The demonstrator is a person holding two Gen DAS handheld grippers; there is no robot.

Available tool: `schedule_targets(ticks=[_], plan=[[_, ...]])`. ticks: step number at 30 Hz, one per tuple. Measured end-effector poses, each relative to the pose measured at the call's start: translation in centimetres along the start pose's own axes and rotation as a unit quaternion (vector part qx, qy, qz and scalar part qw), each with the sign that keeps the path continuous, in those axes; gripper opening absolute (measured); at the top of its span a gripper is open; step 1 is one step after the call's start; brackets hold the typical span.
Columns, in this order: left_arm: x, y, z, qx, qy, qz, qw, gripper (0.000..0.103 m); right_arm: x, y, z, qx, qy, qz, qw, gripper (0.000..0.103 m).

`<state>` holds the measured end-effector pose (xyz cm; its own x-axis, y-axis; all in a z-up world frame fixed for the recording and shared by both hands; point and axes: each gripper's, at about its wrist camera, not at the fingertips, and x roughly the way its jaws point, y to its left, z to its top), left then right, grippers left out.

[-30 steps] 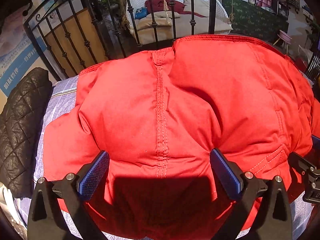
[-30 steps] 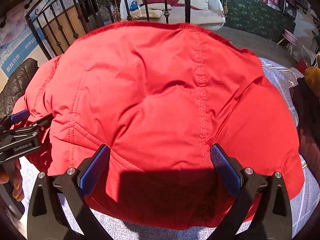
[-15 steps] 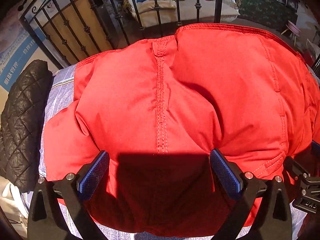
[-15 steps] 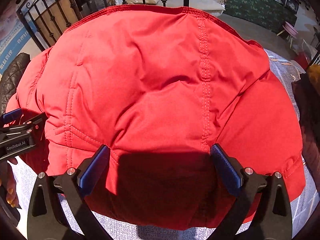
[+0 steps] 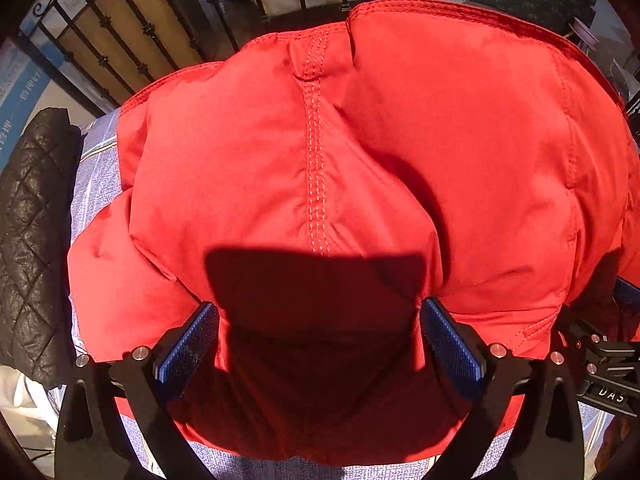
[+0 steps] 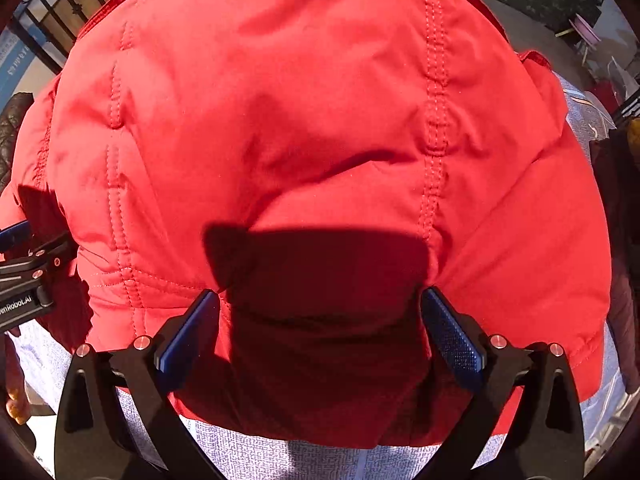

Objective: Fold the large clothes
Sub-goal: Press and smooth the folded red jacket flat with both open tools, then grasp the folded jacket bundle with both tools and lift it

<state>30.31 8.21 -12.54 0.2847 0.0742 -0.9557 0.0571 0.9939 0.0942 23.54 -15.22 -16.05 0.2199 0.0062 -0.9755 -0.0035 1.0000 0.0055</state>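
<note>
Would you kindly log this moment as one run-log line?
task: fold | item: red padded jacket on patterned cloth | left gripper: open | right gripper: open | aside: black quilted garment

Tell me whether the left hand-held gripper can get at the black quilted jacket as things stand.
Probably yes: the left hand-held gripper is open, and the black quilted jacket lies uncovered beside the puffy red jacket.

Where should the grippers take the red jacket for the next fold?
Probably the near hem of the red jacket, from the near side: it lies on the cloth-covered surface between the open fingers of the left gripper and right gripper.
</note>
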Motion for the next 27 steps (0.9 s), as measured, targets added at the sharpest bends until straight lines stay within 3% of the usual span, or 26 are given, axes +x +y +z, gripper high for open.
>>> schedule_targets(ticks=[6, 11, 13, 15, 18, 20, 23, 26, 27], plan=[[-0.8, 0.1, -1.0, 0.003, -0.028, -0.022, 0.9994, 0.099, 0.0, 1.3, 1.6, 0.016, 0.017, -0.036, 0.999, 0.099], [-1.8, 1.2, -0.4, 0.019, -0.004, -0.066, 0.9976, 0.094, 0.3, 1.8, 2.4, 0.022, 0.026, -0.045, 0.998, 0.099], [-4.2, 2.8, -0.3, 0.016, -0.028, -0.089, 0.9955, 0.087, 0.3, 1.8, 2.8, 0.02, 0.037, -0.037, 0.998, 0.099], [-7.1, 5.3, -0.4, 0.02, -0.071, -0.091, 0.9931, 0.088, -0.3, 1.3, 3.5, 0.011, 0.041, -0.026, 0.999, 0.098], [-8.6, 9.8, 0.0, 0.01, -0.095, -0.096, 0.9909, 0.097, -4.5, 0.2, 4.0, -0.027, -0.017, 0.013, 0.999, 0.094], [-6.4, 13.2, 0.8, 0.002, -0.061, -0.123, 0.9906, 0.097, -7.6, -1.8, 4.7, -0.05, -0.059, 0.018, 0.997, 0.094], [-2.3, 16.0, 1.7, 0.016, -0.021, -0.106, 0.994, 0.097, -8.5, -6.9, 6.2, -0.042, -0.069, -0.007, 0.997, 0.095], [1.6, 17.6, 2.6, 0.005, 0.032, -0.196, 0.9801, 0.098, -6.0, -13.4, 8.6, -0.003, -0.032, 0.006, 0.999, 0.095], [2.8, 17.6, 2.9, 0.005, 0.046, -0.21, 0.9765, 0.099, -4.6, -15.4, 8.8, 0.008, -0.012, 0.017, 1.0, 0.095]])
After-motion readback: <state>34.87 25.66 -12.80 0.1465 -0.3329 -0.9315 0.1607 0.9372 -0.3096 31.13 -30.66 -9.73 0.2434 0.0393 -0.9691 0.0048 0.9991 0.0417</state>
